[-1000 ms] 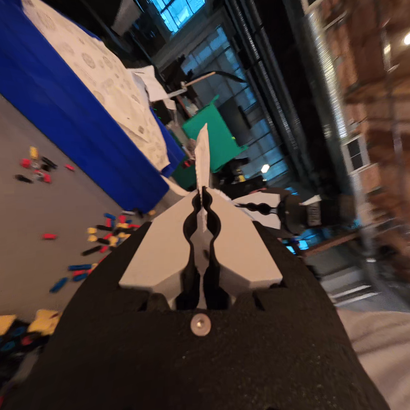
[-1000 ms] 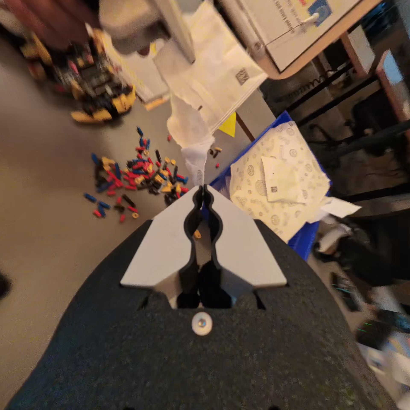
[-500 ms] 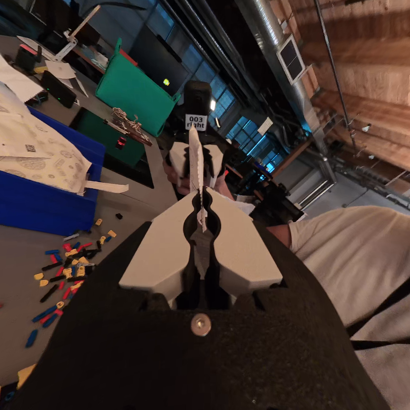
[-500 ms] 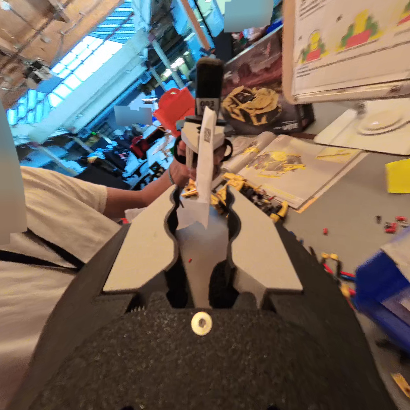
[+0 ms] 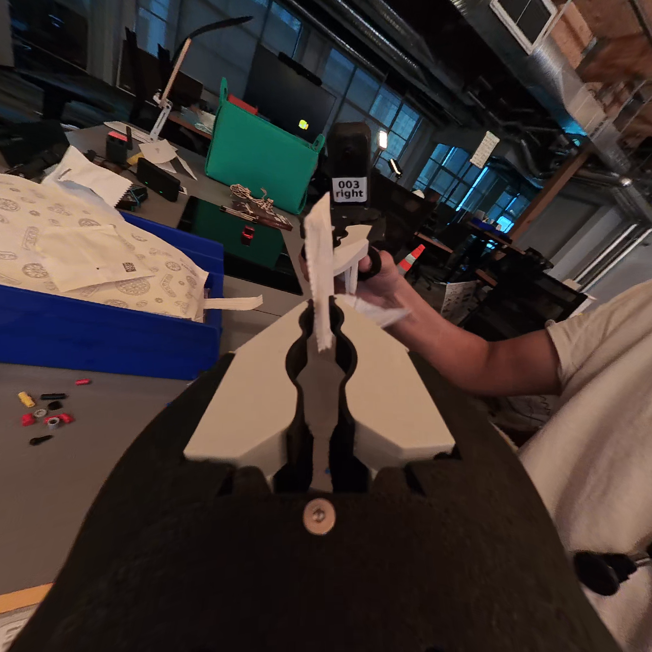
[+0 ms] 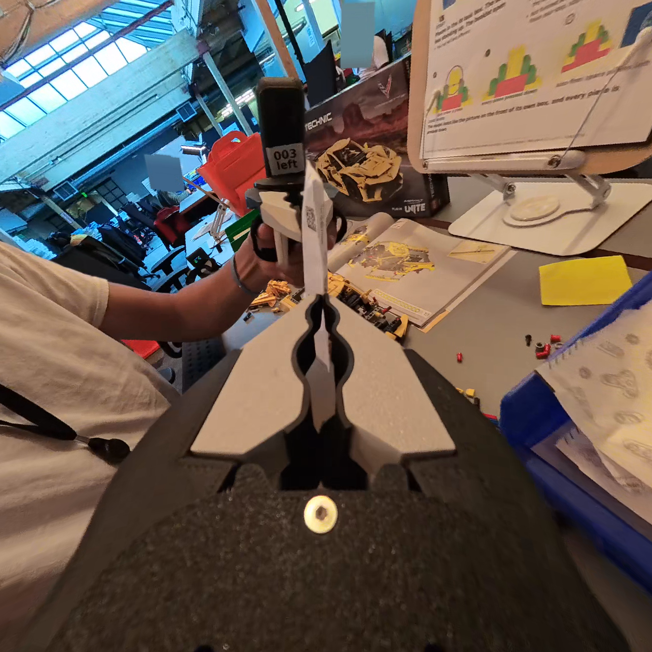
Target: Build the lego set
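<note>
A white paper bag [image 5: 319,261] hangs edge-on in the air between my two grippers, which face each other. My left gripper [image 5: 321,300] is shut on its serrated edge. My right gripper [image 6: 321,300] is shut on the bag [image 6: 314,240] from the other side. Each gripper also shows farther off in the other's view, held by a hand: the right one [image 5: 349,247] and the left one [image 6: 293,215]. Loose small lego pieces [image 5: 46,412] lie on the grey table, with more by the bin [image 6: 543,347]. A partly built yellow lego car [image 6: 352,293] sits on the open instruction booklet [image 6: 405,261].
A blue bin [image 5: 106,335] full of empty paper bags stands beside the pieces; it also shows in the right wrist view [image 6: 564,441]. The lego box [image 6: 370,165], a tilted stand with a printed sheet [image 6: 529,88], a yellow note [image 6: 582,280] and a green bag [image 5: 261,158] stand farther back. The tips of one gripper are about 7 cm away from the tips of the other.
My right gripper, open around the bag half a second ago, has shut on it. Both grippers have swung up from the table to face each other.
</note>
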{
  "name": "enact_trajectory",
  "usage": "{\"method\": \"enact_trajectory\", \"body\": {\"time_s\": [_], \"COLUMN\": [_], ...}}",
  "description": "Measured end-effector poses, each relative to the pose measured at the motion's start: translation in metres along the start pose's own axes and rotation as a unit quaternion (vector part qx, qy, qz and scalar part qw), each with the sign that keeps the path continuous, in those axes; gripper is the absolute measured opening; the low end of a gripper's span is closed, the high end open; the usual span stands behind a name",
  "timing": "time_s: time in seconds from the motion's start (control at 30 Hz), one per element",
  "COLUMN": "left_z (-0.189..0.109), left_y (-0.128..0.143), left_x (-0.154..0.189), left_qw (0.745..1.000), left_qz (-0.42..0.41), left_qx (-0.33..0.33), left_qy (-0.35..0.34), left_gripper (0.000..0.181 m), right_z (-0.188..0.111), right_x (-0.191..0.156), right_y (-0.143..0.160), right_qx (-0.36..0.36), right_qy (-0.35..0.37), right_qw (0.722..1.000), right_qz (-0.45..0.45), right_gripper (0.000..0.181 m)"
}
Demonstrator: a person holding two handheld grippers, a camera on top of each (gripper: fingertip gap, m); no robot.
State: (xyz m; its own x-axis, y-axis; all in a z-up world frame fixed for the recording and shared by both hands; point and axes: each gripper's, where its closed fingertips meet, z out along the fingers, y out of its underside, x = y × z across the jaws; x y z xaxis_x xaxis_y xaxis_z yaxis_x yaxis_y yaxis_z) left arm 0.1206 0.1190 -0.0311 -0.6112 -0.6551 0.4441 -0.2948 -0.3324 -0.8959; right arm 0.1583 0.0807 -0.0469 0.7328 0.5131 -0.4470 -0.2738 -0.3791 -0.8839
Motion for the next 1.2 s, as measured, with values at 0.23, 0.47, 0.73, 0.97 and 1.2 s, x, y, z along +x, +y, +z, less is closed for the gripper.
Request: {"method": "enact_trajectory", "body": {"time_s": [0.23,0.47,0.73,0.97,1.2], "left_z": [0.002,0.003,0.011,0.009,0.011], "left_y": [-0.006,0.002,0.017,0.019,0.02], "left_x": [-0.007,-0.005,0.002,-0.006,-0.014], "left_qw": [1.0,0.999,0.998,0.997,0.998], "left_qz": [0.009,0.034,0.053,0.071,0.056], "left_qx": [0.019,0.007,-0.022,-0.032,-0.018], "left_qy": [-0.005,-0.003,0.005,-0.024,-0.027], "left_gripper": [0.0,0.0,0.0,0.0,0.0], "right_z": [0.001,-0.007,0.004,-0.004,-0.007], "right_x": [-0.001,-0.001,-0.002,0.003,0.011], "right_y": [0.017,-0.005,0.0,0.007,0.006], "right_qx": [-0.035,0.031,0.017,0.027,0.042], "right_qy": [-0.012,-0.02,-0.02,0.0,0.02], "right_qw": [0.999,0.999,0.999,0.999,0.998], "right_qz": [-0.015,-0.017,-0.038,-0.032,-0.032], "right_gripper": [0.0,0.017,0.0,0.0,0.0]}}
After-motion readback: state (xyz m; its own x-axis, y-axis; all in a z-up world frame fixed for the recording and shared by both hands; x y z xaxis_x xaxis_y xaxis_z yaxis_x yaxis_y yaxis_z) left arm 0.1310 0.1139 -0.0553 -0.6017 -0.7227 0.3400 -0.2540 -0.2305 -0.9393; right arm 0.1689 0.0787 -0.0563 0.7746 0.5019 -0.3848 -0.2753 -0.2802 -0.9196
